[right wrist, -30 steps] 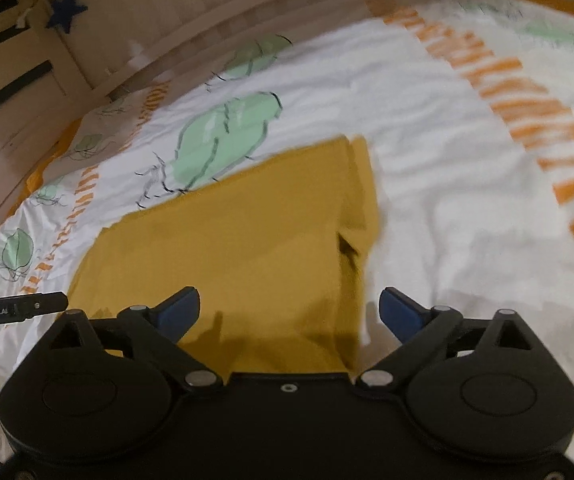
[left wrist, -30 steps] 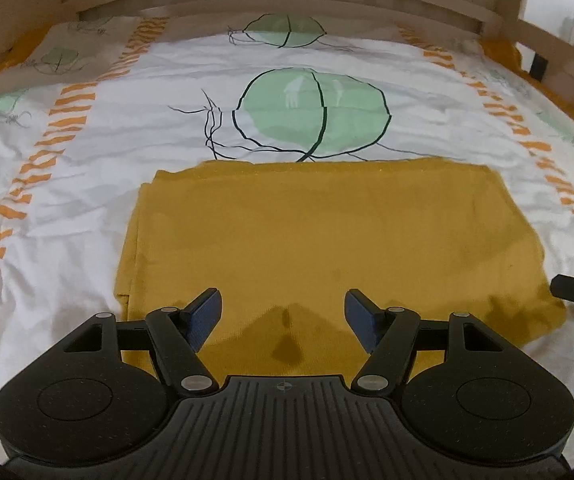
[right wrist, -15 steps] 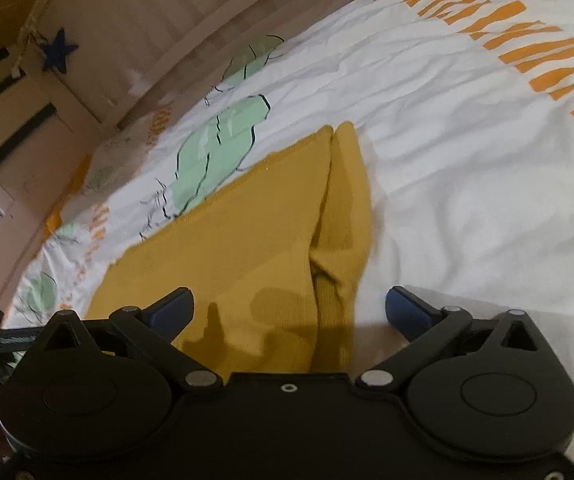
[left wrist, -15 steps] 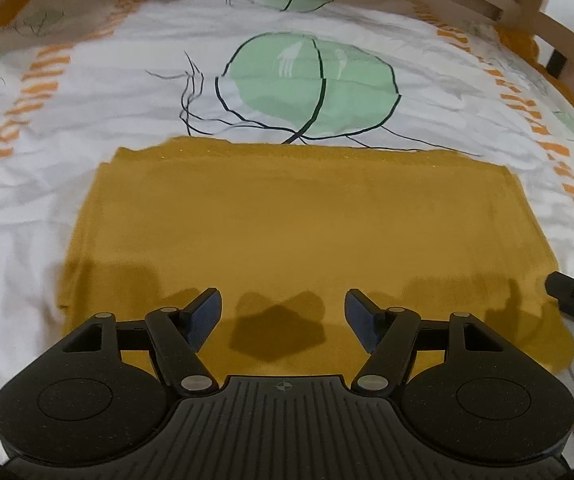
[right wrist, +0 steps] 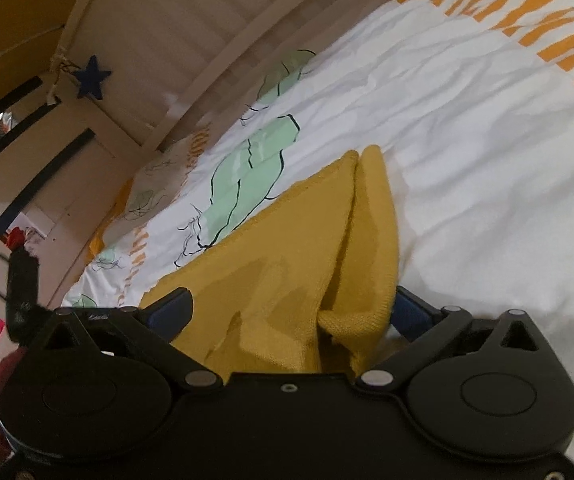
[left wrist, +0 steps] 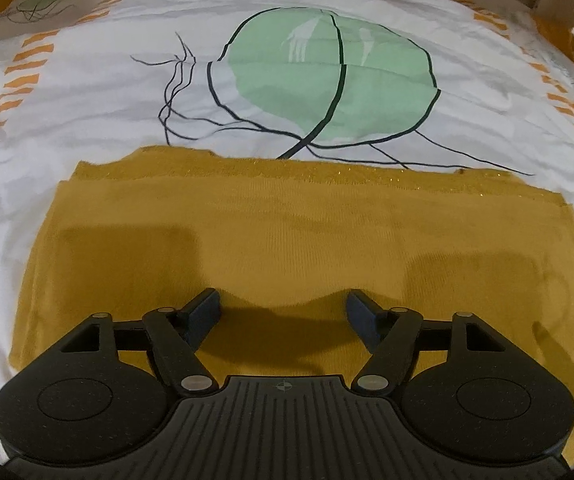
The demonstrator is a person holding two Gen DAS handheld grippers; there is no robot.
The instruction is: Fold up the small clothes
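**Mustard garment on the bed, both hand-held grippers spread wide**

Your left hand-held gripper [left wrist: 283, 310] hovers low over the near edge of the mustard garment [left wrist: 287, 240], with its jaws spread wide and nothing between them. The garment lies flat on the bed sheet [left wrist: 87, 92], folded into a wide rectangle; its far edge shows two layers that are a little offset. Behind it the sheet carries a green leaf print [left wrist: 327, 80] and orange stripes along both sides.

Your right hand-held gripper [right wrist: 291, 316] is at the end of the same garment [right wrist: 287, 248] — here the cloth rises in a fold, and a bunched corner sits between the spread fingers. The jaws are released, not clenched on the cloth. A blue star [right wrist: 93, 78] hangs on the wooden bed frame [right wrist: 207, 20] behind.
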